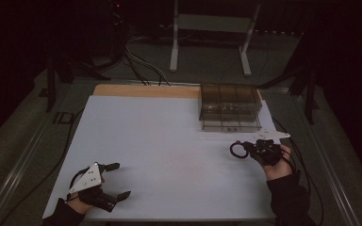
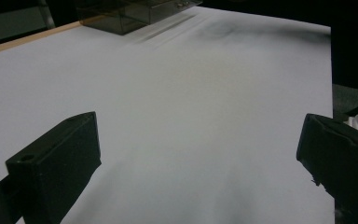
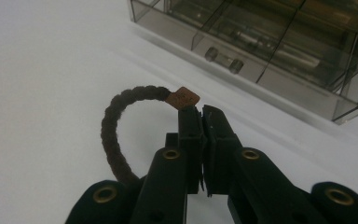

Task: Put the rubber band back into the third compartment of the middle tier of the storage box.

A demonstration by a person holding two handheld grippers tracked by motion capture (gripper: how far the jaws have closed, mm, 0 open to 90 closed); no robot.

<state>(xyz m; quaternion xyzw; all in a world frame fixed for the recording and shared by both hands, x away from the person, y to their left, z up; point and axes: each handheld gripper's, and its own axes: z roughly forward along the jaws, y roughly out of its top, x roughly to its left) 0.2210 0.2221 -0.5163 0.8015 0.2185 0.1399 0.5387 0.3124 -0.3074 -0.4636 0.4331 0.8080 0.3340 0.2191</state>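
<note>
Right claw (image 3: 200, 112) is clamped on the hair tie (image 3: 114, 126), lifted beside the clear drawer box (image 3: 279, 46); stowing it remains. Left claw (image 1: 115, 181) rests apart on the desk (image 1: 169, 155).

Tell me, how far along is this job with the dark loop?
Done: the right hand-held gripper is shut on the dark braided loop, held off the white table. In hand: it hangs beside the clear drawer box. Left, probably: putting it in a compartment. The left hand-held gripper stands open.
</note>
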